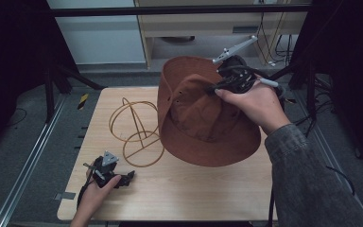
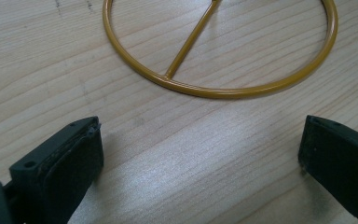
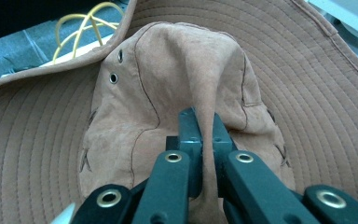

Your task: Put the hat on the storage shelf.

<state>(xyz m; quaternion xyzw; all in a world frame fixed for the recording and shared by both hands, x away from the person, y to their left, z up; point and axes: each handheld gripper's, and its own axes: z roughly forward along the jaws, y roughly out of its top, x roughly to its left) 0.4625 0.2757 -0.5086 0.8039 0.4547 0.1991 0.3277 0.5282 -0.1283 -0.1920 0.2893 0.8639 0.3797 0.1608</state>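
A brown wide-brimmed hat point(image 1: 203, 118) hangs tilted over the right half of the wooden table, lifted off it. My right gripper point(image 1: 224, 85) is shut on a fold of the hat's crown point(image 3: 168, 84); the cloth is pinched between its jaws point(image 3: 205, 135). A yellow wire hat stand point(image 1: 137, 127) rests on the table left of the hat, its ring base point(image 2: 223, 88) lying flat. My left gripper point(image 1: 125, 178) sits low near the table's front left, open, its pads point(image 2: 70, 158) wide apart over bare wood just short of the ring.
The wooden table point(image 1: 179, 189) has free surface in front of the hat. A black frame stands around it, and cables and a cabinet point(image 1: 208, 28) lie beyond the far edge.
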